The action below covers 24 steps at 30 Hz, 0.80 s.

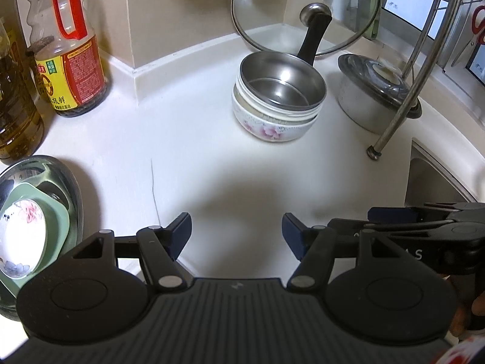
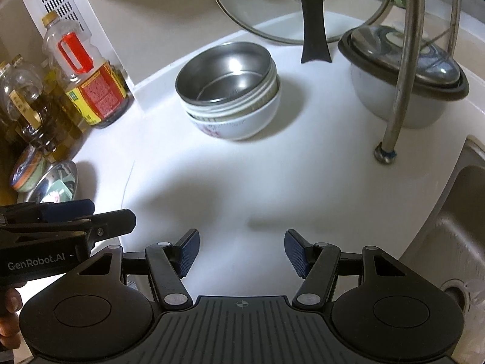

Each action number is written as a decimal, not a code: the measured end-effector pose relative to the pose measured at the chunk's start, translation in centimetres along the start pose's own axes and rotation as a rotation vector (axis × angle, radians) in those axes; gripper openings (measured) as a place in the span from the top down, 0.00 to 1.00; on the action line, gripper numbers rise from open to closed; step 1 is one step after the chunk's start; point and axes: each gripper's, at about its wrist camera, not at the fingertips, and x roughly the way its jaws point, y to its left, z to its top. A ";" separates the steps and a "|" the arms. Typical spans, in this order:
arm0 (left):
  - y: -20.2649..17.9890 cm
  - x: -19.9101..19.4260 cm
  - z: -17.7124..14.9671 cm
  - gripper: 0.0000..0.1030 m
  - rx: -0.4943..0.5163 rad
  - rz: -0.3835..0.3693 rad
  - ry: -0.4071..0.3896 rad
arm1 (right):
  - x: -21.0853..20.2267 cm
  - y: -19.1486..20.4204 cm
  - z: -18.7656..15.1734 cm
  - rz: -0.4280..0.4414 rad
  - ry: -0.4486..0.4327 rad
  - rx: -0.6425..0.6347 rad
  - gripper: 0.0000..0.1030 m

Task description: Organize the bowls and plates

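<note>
The left gripper point(image 2: 68, 212) has white letters on its black side that say "GenRobot.AI". In the left wrist view, the right gripper point(image 1: 351, 221) shows only the end of a word, "A S". The soy sauce bottle point(image 1: 71, 60) has a yellow and red label with Chinese words; the big ones at the bottom look like "极鲜". The small print is too tiny to read.

My fingers point(image 2: 189, 250) carry ribbed matt pads. Steel bowl point(image 2: 225, 72): brushed, reflective metal. Bowl beneath point(image 2: 242, 121): glossy glazed ceramic (floral print). Countertop point(image 2: 272, 182): smooth, white, semi-gloss.
</note>
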 end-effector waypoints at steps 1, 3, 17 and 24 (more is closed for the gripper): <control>0.0 0.0 -0.1 0.38 -0.001 0.000 0.003 | 0.0 0.0 0.0 -0.001 0.003 -0.001 0.40; 0.0 0.1 -0.2 0.38 -0.002 0.000 0.007 | 0.1 0.0 -0.1 -0.001 0.008 -0.001 0.40; 0.0 0.3 0.4 0.38 -0.002 0.004 0.006 | 0.5 -0.3 0.6 -0.018 0.005 0.008 0.39; 0.1 0.4 2.1 0.38 -0.001 0.007 -0.022 | 0.4 -0.4 2.3 -0.034 -0.030 0.005 0.39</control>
